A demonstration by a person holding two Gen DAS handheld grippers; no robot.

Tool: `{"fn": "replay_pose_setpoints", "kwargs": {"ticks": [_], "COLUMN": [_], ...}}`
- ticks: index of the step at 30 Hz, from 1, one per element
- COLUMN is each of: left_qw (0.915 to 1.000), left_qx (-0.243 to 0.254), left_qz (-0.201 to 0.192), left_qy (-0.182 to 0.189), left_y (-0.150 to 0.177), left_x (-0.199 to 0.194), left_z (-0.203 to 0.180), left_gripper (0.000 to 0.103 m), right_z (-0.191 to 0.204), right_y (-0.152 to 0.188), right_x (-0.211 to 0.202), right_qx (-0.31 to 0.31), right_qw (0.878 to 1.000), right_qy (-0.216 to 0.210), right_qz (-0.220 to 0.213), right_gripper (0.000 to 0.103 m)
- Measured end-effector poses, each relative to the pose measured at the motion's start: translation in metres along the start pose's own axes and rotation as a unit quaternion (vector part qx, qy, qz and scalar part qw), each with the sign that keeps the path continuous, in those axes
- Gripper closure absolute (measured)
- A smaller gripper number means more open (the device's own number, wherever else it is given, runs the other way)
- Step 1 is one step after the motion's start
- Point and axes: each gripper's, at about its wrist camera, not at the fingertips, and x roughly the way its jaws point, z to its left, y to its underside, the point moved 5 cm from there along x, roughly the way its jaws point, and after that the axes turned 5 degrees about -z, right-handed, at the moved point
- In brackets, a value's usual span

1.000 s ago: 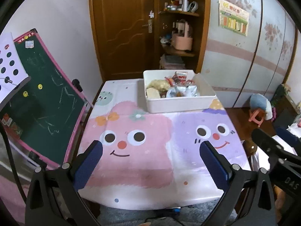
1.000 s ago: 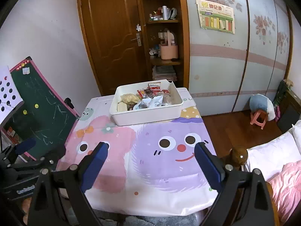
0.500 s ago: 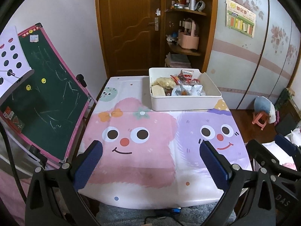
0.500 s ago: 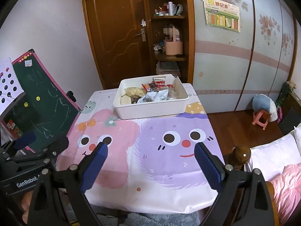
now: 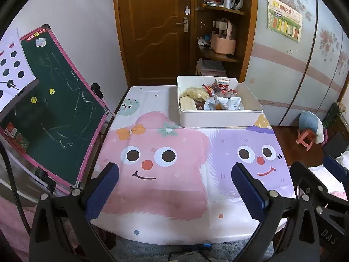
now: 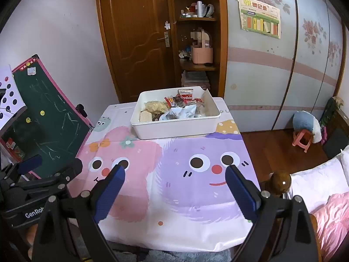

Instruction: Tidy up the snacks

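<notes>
Left wrist view: white bin point(image 5: 218, 118) packed with snack packets point(image 5: 214, 97), left gripper point(image 5: 174, 187) and right gripper point(image 6: 175, 185) both spread, empty.

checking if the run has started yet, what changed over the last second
Only the viewpoints shifted: both cameras tilted or drew back a little, so the white bin of snacks sits lower in each view. Nothing was gripped or released. The left gripper and right gripper kept their jaws wide open and empty above the cartoon tablecloth, and the snack packets lie as before.
</notes>
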Motion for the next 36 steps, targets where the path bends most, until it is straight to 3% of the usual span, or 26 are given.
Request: {"fn": "replay_pose_setpoints", "kwargs": {"ticks": [36], "left_qw": [0.9997], "left_qx": [0.002], "left_qz": [0.025], "left_qy": [-0.001], "left_y": [0.003], "left_x": [0.023], "left_z": [-0.003], "left_gripper": [0.001], "right_z": [-0.005], "right_y": [-0.001], "right_x": [0.022], "right_qx": [0.004], "right_qw": [1.000], "right_qy": [0.002], "right_qz": [0.022], "right_gripper": [0.009]}}
